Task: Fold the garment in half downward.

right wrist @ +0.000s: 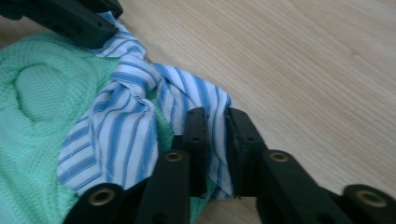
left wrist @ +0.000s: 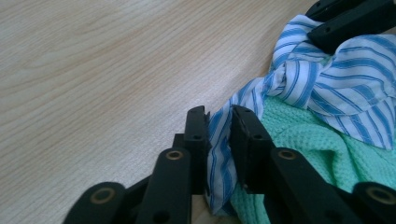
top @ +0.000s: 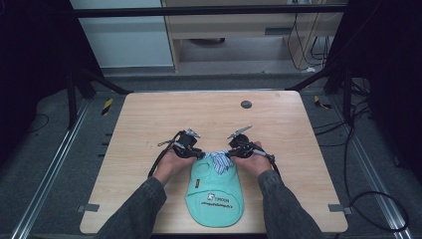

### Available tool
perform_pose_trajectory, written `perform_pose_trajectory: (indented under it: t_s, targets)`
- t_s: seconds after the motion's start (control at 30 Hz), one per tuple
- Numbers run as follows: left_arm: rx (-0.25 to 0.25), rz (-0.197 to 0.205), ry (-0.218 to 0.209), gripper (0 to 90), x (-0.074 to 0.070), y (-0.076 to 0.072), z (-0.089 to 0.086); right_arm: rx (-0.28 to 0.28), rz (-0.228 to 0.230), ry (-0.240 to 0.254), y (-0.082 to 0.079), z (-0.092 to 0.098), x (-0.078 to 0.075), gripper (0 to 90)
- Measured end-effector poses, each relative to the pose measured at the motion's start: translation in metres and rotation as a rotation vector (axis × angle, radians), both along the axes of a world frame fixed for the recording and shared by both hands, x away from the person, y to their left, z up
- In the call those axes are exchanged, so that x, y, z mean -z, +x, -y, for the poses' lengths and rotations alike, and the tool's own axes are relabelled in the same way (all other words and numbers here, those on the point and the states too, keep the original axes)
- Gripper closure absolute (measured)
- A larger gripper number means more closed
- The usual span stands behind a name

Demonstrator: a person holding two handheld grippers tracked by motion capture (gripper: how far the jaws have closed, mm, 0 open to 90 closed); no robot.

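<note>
High view: mint-green bib [top: 215, 191] lay flat on the wooden counter [top: 149, 114] at lower centre of the frame, rounded end toward the bottom edge, printed label near that end. Its blue-and-white striped ties [top: 218, 160] sat bunched in a knot at the top of the bib, right between the two grippers.

Left gripper [top: 197, 153] sat just left of the knot, right gripper [top: 230, 152] just right of it, both low over the counter, a hand wrapped round each.

Left gripper view: left gripper [left wrist: 219, 122] jaws rose from bottom centre, nearly closed, with one striped tie [left wrist: 218, 154] pinched between the pads; the fabric ran up and right to the knot [left wrist: 285, 70] in the upper right. Green waffle cloth of the bib [left wrist: 327, 140] lay to the right of the jaws. The other gripper's black jaws sat at the top right corner, on the stripes.

Right gripper view: right gripper [right wrist: 215, 122] jaws also nearly closed, clamped on the other striped tie [right wrist: 217, 121]; knot [right wrist: 128, 77] was up and left of them, bib [right wrist: 32, 93] filled the left side. Other gripper's black jaws were at upper left, on the striped cloth.
</note>
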State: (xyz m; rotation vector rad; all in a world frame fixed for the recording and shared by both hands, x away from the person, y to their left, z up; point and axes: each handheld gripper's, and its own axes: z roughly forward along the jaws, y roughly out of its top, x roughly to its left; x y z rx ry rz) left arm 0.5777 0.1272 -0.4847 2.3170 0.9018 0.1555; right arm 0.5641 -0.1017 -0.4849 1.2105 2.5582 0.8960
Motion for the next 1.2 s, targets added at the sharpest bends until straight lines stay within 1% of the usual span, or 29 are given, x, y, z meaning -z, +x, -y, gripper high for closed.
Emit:
perform_pose_trajectory:
  t_s: [0.03,0.1,0.2,0.23,0.27,0.3,0.4,0.43,0.57,0.63,0.73,0.93,1.0,1.2]
  targets:
    - [-0.007,-0.002,-0.01,78.8,0.0,0.0,0.0,-0.002,-0.006,0.003,0.0,-0.001,0.0,82.5]
    - [0.003,0.002,-0.002,82.5,-0.001,-0.001,-0.001,-0.013,0.007,-0.001,0.0,0.0,-0.001,83.1]
    - [0.002,0.01,-0.013,84.5,-0.006,-0.002,-0.002,-0.011,0.022,0.008,-0.001,0.002,-0.004,83.7]
    - [0.003,0.017,-0.017,84.7,-0.008,-0.002,-0.002,-0.015,0.035,0.018,-0.002,0.003,-0.006,83.7]
    - [0.008,0.023,-0.013,84.8,-0.011,-0.003,-0.002,-0.019,0.044,0.019,-0.003,0.004,-0.009,83.8]
    - [0.014,0.035,-0.012,84.8,-0.014,-0.004,-0.002,-0.018,0.044,0.02,-0.004,0.004,-0.011,83.8]
    - [0.022,0.055,-0.014,85.0,-0.023,-0.007,-0.001,-0.044,0.079,0.022,-0.007,0.005,-0.02,83.9]
    - [0.026,0.058,-0.012,85.0,-0.024,-0.007,-0.001,-0.04,0.078,0.022,-0.008,0.005,-0.023,83.9]
    - [0.032,0.067,-0.018,85.1,-0.031,-0.008,-0.004,-0.053,0.096,0.034,-0.011,0.005,-0.031,84.0]
    - [0.027,0.075,-0.029,85.1,-0.034,-0.009,-0.005,-0.059,0.107,0.035,-0.012,0.005,-0.035,84.0]
    - [0.029,0.091,-0.031,85.2,-0.038,-0.011,-0.006,-0.068,0.118,0.027,-0.013,0.004,-0.041,84.0]
    - [0.03,0.096,-0.044,85.4,-0.044,-0.012,-0.009,-0.081,0.131,0.024,-0.014,0.003,-0.048,84.3]
    - [0.028,0.098,-0.049,85.4,-0.045,-0.011,-0.011,-0.079,0.135,0.033,-0.013,0.003,-0.05,84.3]
    - [0.028,0.103,-0.046,85.5,-0.048,-0.01,-0.012,-0.086,0.144,0.035,-0.014,0.002,-0.052,84.4]
